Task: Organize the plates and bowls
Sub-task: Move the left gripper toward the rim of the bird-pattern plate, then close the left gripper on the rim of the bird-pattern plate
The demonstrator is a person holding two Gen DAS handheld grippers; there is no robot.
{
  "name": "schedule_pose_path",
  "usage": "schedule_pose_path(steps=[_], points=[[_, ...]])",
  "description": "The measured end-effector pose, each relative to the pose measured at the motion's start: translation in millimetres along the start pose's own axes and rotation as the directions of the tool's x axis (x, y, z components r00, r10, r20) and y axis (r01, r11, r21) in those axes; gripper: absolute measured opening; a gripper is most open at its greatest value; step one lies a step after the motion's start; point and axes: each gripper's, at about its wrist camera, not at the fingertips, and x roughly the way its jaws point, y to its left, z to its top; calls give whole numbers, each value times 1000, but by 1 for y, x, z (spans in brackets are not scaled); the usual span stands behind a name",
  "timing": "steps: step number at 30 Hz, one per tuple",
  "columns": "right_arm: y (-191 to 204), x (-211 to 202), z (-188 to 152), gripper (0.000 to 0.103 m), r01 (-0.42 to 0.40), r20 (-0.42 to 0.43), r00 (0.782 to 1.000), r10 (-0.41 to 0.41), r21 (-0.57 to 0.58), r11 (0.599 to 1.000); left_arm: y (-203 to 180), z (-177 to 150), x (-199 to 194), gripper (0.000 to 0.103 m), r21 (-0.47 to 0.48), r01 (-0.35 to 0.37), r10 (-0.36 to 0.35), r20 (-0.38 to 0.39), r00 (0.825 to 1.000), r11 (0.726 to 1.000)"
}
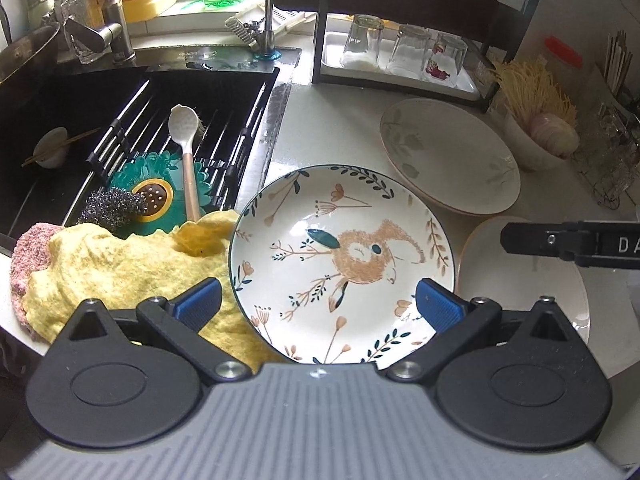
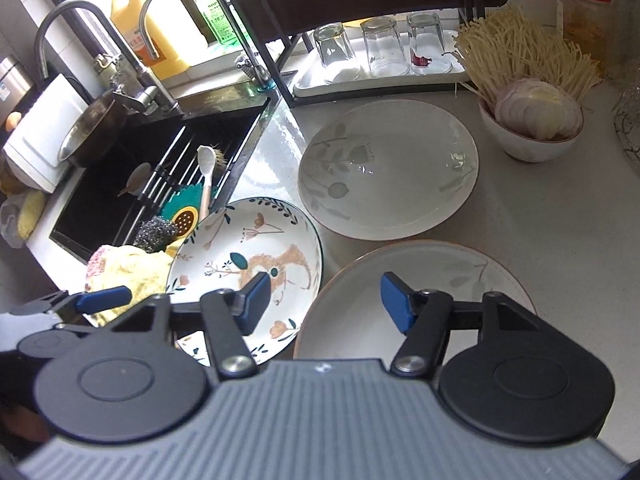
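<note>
In the left wrist view, the bird-pattern plate (image 1: 342, 258) is seen flat on the desk (image 1: 320, 128), just right of the sink (image 1: 132, 128), its left rim lying against the yellow cloth (image 1: 132, 268). The left tongs (image 1: 320, 300) are held spread wide over it, gripping nothing. It is judged glazed ceramic: stiff, slippery, breakable, best pinched at the raised rim.

In the right wrist view, two pale leaf plates are seen right of the sink (image 2: 132, 184), the farther one (image 2: 388, 168) and the nearer one (image 2: 416, 300). The right tongs (image 2: 326, 304) are seen partly closed above the nearer rim, holding nothing.
</note>
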Motion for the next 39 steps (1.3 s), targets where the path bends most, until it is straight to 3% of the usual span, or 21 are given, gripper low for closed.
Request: schedule_pose_path(steps=[2, 8, 14, 21, 26, 29, 33, 39], points=[[3, 8, 2, 51, 11, -12, 1000, -11, 7, 1000, 5, 1, 7, 103, 13, 7, -7, -7, 1000, 1000], [14, 31, 6, 31, 81, -51, 995, -83, -27, 996, 26, 6, 28, 103, 7, 46, -45, -49, 998, 999], [22, 53, 11, 31, 87, -63, 994, -92, -68, 994, 45, 8, 42, 101, 1, 74, -73, -60, 995, 997], [34, 68, 14, 32, 124, -66, 989, -132, -120, 985, 59, 8, 55, 82, -27, 120, -122, -88, 989, 992], [35, 75, 16, 32, 131, -79, 987, -142, -129, 983, 66, 10, 62, 57, -39, 112, -115, -96, 989, 993], [33, 80, 17, 30, 135, -86, 986, -146, -119, 984, 70, 12, 64, 47, -47, 110, -115, -101, 988, 993], [36, 86, 17, 29, 158, -83, 981, -175, -181, 971, 77, 12, 66, 36, -77, 113, -121, -102, 987, 991], [28, 96, 22, 29, 128, -118, 983, -144, -135, 983, 82, 12, 67, 21, -93, 131, -139, -92, 986, 987]])
